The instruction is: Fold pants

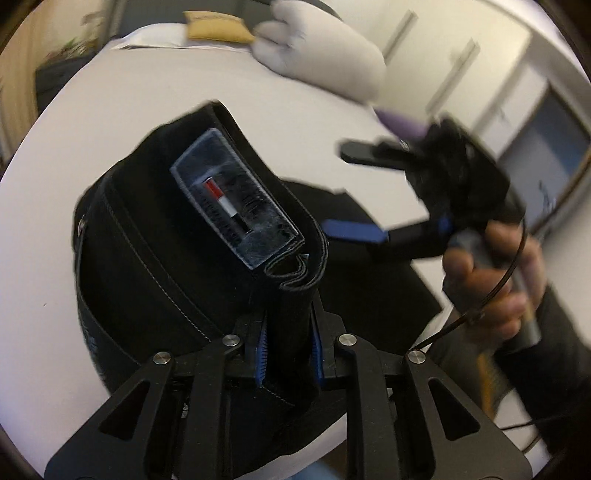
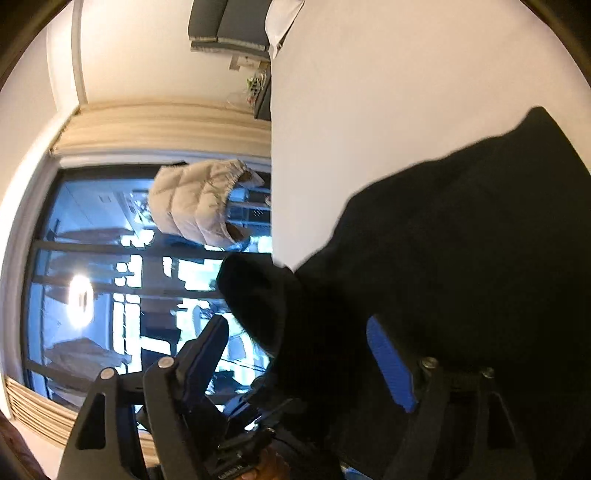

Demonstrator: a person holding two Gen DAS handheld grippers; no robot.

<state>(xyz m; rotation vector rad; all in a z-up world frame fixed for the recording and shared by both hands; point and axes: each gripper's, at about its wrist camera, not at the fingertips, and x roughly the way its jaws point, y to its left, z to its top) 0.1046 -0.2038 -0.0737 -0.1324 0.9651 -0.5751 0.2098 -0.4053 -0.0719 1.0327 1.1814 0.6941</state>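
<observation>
The black pants (image 1: 147, 258) hang bunched from my left gripper (image 1: 290, 350), which is shut on a folded band of the cloth. A clear tag with a red and white mark (image 1: 236, 199) is on the raised part. More of the pants lies flat on the white bed (image 1: 110, 110) behind. My right gripper (image 1: 336, 189) is held by a hand (image 1: 491, 280) at the right, jaws wide apart, blurred. In the right wrist view the pants (image 2: 461, 240) fill the lower right. A dark fold of them lies between the spread fingers of the right gripper (image 2: 299, 343), and the pads do not press on it.
A pale puffer jacket (image 1: 321, 51) and a yellow cushion (image 1: 218, 26) lie at the bed's far side. White wardrobe doors (image 1: 454, 70) stand beyond. The right wrist view is rolled sideways and shows a big window (image 2: 92, 277) and the jacket (image 2: 199, 203).
</observation>
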